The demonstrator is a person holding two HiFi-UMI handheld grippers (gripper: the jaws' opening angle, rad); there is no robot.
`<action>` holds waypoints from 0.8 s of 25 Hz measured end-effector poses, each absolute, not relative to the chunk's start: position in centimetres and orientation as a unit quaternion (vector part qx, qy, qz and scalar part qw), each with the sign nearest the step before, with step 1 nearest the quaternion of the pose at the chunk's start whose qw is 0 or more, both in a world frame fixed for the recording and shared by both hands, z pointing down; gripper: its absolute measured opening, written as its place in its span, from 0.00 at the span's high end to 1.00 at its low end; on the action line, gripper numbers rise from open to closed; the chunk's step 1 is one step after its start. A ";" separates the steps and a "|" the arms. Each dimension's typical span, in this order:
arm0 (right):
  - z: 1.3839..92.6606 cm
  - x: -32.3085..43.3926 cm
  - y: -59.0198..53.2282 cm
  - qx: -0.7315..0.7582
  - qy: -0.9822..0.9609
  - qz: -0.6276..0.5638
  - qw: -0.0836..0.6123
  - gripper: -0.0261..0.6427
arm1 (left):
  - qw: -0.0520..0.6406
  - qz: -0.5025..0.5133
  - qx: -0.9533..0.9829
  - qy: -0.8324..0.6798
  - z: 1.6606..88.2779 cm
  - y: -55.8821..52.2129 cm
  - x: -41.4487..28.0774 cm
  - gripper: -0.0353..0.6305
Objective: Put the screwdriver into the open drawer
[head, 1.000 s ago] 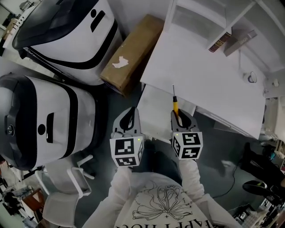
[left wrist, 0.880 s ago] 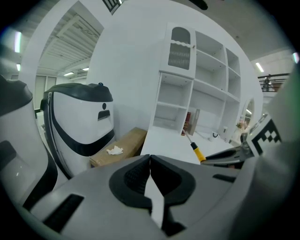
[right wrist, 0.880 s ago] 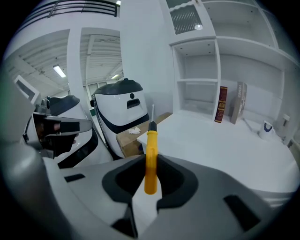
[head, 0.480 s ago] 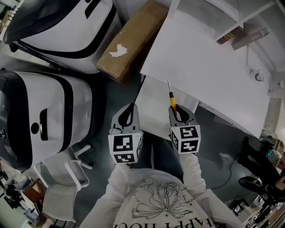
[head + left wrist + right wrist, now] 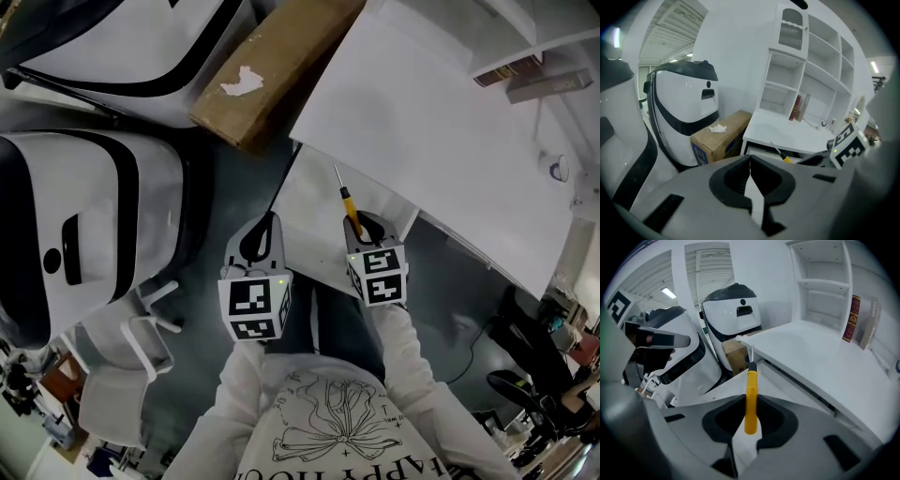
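Observation:
The screwdriver [image 5: 348,204] has a yellow handle and a thin metal shaft that points away from me. My right gripper [image 5: 358,221] is shut on the handle [image 5: 751,385], which stands up between its jaws [image 5: 750,399]. It hangs over the open white drawer [image 5: 309,211] that juts out from under the white desk [image 5: 422,122]. My left gripper [image 5: 263,225] is beside it, to the left, over the drawer's near left corner. In the left gripper view its jaws [image 5: 750,158] meet with nothing in them, and the screwdriver [image 5: 780,153] shows to the right.
A brown cardboard box [image 5: 272,70] lies left of the desk. Two large white-and-black machines [image 5: 84,225] fill the left side. A white chair frame [image 5: 141,347] is on the floor at lower left. Books [image 5: 530,80] are on the shelf behind the desk.
Both grippers have sunk toward the drawer and tipped further down. The right one still grips the screwdriver; the left one stays shut and empty.

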State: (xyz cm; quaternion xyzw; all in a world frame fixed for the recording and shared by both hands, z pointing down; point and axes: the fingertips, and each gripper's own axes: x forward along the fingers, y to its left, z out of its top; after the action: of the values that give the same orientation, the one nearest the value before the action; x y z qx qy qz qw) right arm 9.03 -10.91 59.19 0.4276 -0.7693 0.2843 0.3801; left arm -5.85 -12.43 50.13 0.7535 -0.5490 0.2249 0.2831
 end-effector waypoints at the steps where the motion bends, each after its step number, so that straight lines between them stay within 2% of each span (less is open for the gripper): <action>1: 60.0 9.1 -10.9 0.422 -0.769 0.287 0.385 0.86 | 0.286 0.227 0.752 -0.549 50.7 -12.5 -5.8 0.94; 20: 73.1 10.7 -8.3 0.345 -0.735 0.339 0.475 0.86 | 0.329 0.249 0.720 -0.559 57.1 -12.6 -5.0 0.94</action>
State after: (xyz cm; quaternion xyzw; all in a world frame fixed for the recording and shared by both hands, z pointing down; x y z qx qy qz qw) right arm 10.71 -8.34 73.10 0.3447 -0.7350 0.3390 0.4755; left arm -4.97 -12.63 57.13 0.7196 -0.5585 0.2492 0.3288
